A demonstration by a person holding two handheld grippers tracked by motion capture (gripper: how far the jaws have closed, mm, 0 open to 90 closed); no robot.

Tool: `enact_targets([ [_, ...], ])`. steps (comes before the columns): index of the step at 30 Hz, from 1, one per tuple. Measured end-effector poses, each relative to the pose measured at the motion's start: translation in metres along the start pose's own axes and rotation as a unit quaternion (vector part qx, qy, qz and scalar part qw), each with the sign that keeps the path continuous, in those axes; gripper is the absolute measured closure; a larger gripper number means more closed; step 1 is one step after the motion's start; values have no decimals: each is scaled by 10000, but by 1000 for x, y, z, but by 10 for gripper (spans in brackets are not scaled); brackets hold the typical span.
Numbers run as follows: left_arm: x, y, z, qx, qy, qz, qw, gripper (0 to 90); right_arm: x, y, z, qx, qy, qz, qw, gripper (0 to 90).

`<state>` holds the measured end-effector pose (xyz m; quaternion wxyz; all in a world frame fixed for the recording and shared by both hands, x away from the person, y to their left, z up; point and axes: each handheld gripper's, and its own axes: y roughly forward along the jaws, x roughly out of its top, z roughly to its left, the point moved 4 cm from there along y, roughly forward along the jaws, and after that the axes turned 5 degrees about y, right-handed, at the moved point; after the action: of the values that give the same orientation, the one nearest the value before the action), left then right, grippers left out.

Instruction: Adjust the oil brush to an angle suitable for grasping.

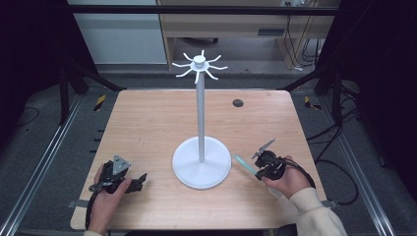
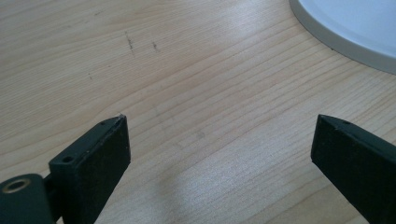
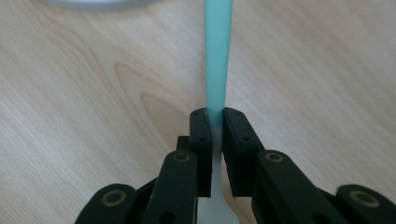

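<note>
High view: my right gripper (image 1: 259, 166) sits at the table's (image 1: 147, 123) near right corner, clamped on a pale teal strip (image 1: 244, 164), most likely a utensil handle. The strip's long axis runs from the jaws up and to the left, its free end pointing at the round base of the white hook stand (image 1: 201, 162), just beside it but not touching. What the held end looks like is covered by my hand and the gripper body. My left gripper (image 1: 139, 180) rests near the left corner, well apart from the strip, and its jaws are too small here to judge.

Left gripper view: my two jaws stand wide apart over bare wood, nothing between them. The stand's base (image 2: 345, 28) is cut off at the upper right corner.

Right gripper view: the jaws are drawn in tight on the strip (image 3: 218, 56), pads pressing both its sides. It runs straight away from me, cut off at the top edge, and below the pads it widens into a blurred white part I can't make out.
</note>
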<state>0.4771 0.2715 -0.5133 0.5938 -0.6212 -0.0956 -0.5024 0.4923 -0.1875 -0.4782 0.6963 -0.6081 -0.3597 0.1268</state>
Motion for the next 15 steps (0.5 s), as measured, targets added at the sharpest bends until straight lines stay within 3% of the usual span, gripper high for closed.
enact_targets([
  [2,0,0,0,17,-17,-13,10000,43,4,-8,-5,-17,49,-203,9998,826],
  [4,0,-1,1,33,-28,-34,10000,41,13,-25,-14,-59,307,-606,9977,826],
  [6,0,-1,2,46,-50,-58,10000,41,16,-29,-17,-66,332,-760,9965,826],
  [8,0,-1,2,51,-52,-73,9999,40,24,-41,-22,-82,447,-1145,9924,826],
  [9,0,-1,2,52,-60,-85,9999,40,24,-41,-22,-82,447,-1145,9924,826],
  [12,0,-2,1,58,-62,-98,9999,40,31,-47,-24,-150,587,-1514,9866,826],
  [13,-1,-2,1,61,-42,-95,9999,40,31,-47,-24,-150,587,-1514,9866,826],
  [15,-1,-3,0,63,-43,-95,9999,40,32,-50,-26,-162,702,-1750,9819,826],
])
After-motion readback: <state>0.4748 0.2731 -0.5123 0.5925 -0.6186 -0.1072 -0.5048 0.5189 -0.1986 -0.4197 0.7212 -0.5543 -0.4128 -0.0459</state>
